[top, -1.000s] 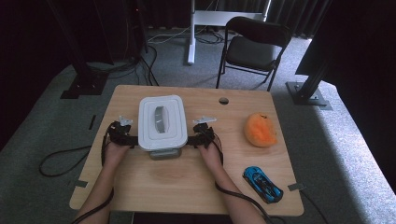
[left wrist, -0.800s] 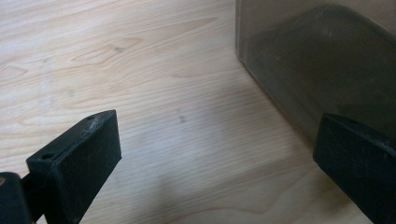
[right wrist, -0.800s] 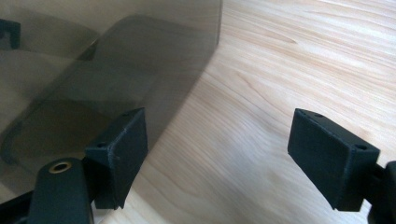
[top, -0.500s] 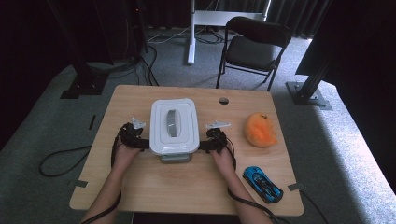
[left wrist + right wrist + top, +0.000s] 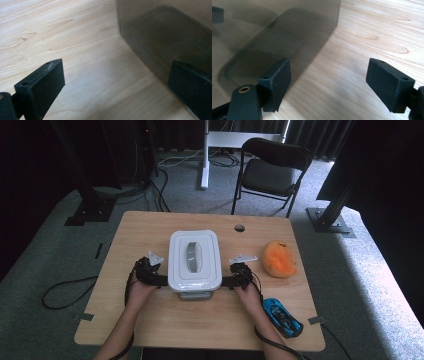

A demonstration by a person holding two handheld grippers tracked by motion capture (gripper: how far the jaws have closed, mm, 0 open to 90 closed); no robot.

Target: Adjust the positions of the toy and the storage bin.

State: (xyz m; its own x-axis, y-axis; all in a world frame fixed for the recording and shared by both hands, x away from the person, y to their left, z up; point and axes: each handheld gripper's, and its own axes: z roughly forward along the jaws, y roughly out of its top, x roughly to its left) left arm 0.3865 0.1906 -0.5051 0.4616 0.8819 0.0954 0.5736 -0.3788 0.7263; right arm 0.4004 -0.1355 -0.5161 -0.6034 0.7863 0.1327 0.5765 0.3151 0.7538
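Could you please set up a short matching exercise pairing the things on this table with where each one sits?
Things:
1. lidded box
2. orange plush toy
3. blue toy car
4. round hole

Places:
A. near right corner of the table
B. between the two grippers
C. far edge of the tabletop
D. right of the box, beyond the car

Pairs: 1-B, 2-D, 3-A, 4-C

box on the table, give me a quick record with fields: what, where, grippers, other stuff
what: plastic box with white lid, grey handle
where: middle of wooden table
left gripper: open, against box's left side
right gripper: open, against box's right side
other: orange plush toy, blue toy car, both on the right
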